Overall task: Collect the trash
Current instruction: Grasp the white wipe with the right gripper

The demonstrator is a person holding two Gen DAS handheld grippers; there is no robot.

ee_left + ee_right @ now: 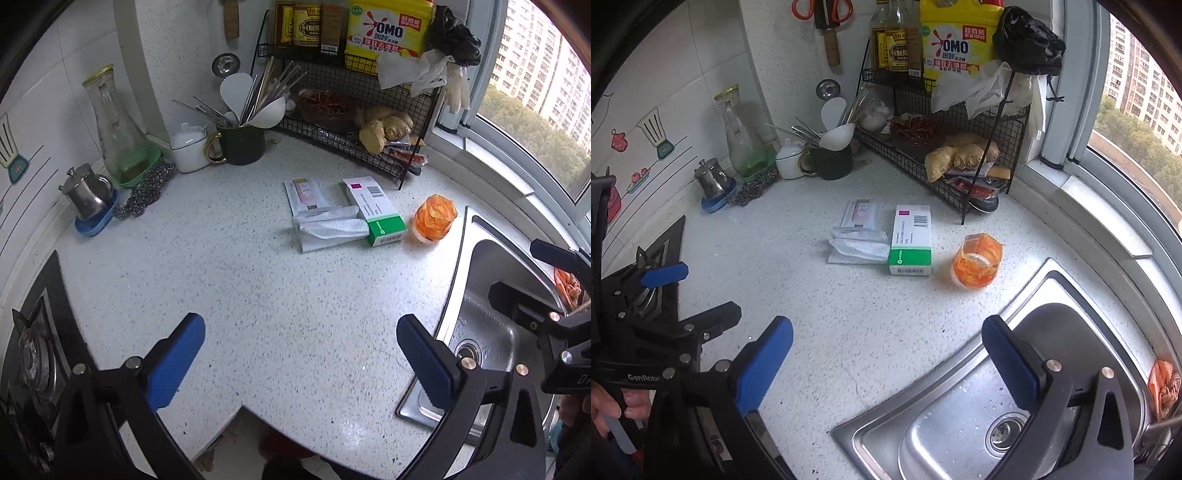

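Hovering over the speckled countertop, the left gripper is holding its blue fingers spread wide with nothing between them, and the right gripper is hanging just as wide and empty above the edge of the steel sink. Lying together near the middle of the counter are the trash pieces: a white and green medicine box is touching a crumpled paper towel and a flat sachet, while an orange plastic cup is sitting just beside the box, toward the sink, below the black wire rack.
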